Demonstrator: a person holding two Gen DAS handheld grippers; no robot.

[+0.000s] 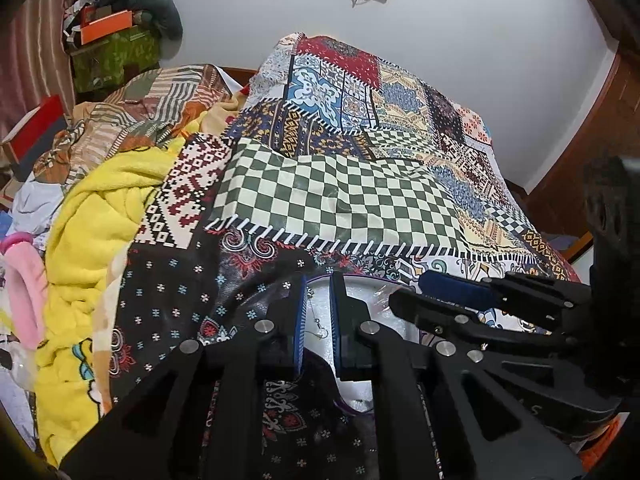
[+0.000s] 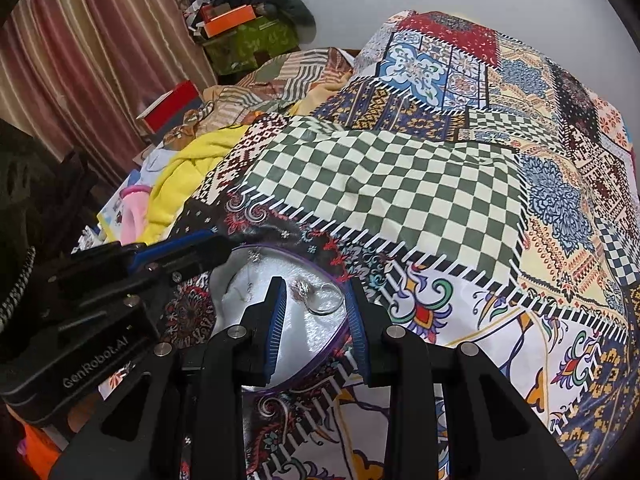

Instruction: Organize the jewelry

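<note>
Jewelry lies on a round white plate with a thin purple rim (image 2: 296,258) that rests on the patchwork bedspread (image 2: 384,184), and we take that plate as our landmark. On it, in the right wrist view, we see a silver hoop ring (image 2: 326,300) touching a small pinkish sparkly piece (image 2: 300,289), with a thin silver hook earring (image 2: 246,290) toward the plate's left side. Our right gripper (image 2: 316,312) hangs over the plate, its blue-padded jaws spread wide on either side of the hoop and holding nothing. Our left gripper (image 1: 318,320) hovers over the plate's left part, jaws parted narrowly around the hook earring (image 1: 320,328) without clamping it. We judge the picking step is in hand; next we need to lower carefully and close squarely on one small piece, since thin wire can slip.
</note>
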